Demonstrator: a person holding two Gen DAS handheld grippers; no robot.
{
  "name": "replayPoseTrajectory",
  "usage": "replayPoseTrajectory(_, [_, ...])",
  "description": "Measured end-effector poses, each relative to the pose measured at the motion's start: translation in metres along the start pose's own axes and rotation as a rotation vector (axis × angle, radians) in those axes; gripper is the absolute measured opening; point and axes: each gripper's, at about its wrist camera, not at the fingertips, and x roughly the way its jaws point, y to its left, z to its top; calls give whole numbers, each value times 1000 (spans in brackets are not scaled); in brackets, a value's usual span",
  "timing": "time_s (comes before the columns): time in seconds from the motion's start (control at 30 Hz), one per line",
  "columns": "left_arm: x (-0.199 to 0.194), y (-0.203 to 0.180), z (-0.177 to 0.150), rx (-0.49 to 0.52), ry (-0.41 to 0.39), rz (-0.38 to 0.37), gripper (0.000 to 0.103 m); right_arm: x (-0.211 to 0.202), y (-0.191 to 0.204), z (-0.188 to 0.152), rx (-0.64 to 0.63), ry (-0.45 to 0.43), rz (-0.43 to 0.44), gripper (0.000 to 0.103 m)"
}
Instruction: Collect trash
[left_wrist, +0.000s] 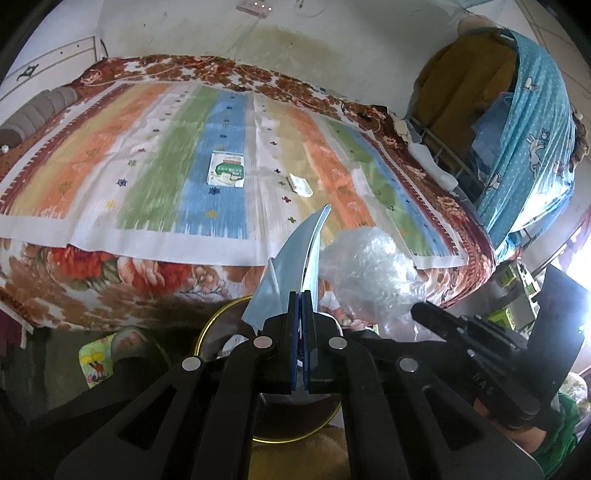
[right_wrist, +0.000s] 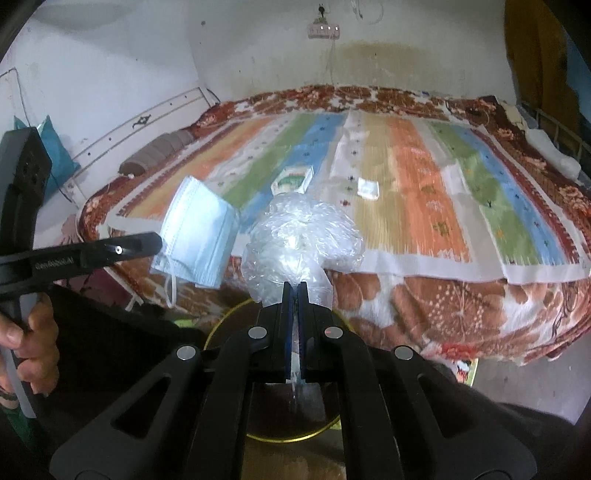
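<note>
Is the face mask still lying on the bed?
No, the left hand-held gripper holds the face mask up off the bed.

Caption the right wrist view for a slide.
Right gripper clamps crumpled clear plastic above a gold-rimmed bin; left gripper holds a blue face mask.

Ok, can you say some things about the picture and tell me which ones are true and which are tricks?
1. The left gripper holds a blue face mask. True.
2. The right gripper is empty. False: it is shut on a crumpled clear plastic bag.
3. A green-and-white packet lies on the striped cloth. True.
4. The gold-rimmed bin stands on top of the bed. False: it sits low, beside the bed, under the grippers.
</note>
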Motion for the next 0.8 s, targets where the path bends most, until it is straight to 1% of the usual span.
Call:
replayPoseTrajectory(0.1, [3,-1,-2,1,7,8,1,3,3,-6,-12,20,-6,2])
replayPoseTrajectory(0.2, [10,-3,-5,7,30,28,1,10,5,-14,-16,68,-18,2])
replayPoseTrajectory(0.47, [40,3,-20,-43,155,65,1,35,10,-27,-34,188,-38,2])
replayPoseTrajectory(0.8, [74,15,-27,-120,271,113,1,73,7,-40,-9,347,-38,2])
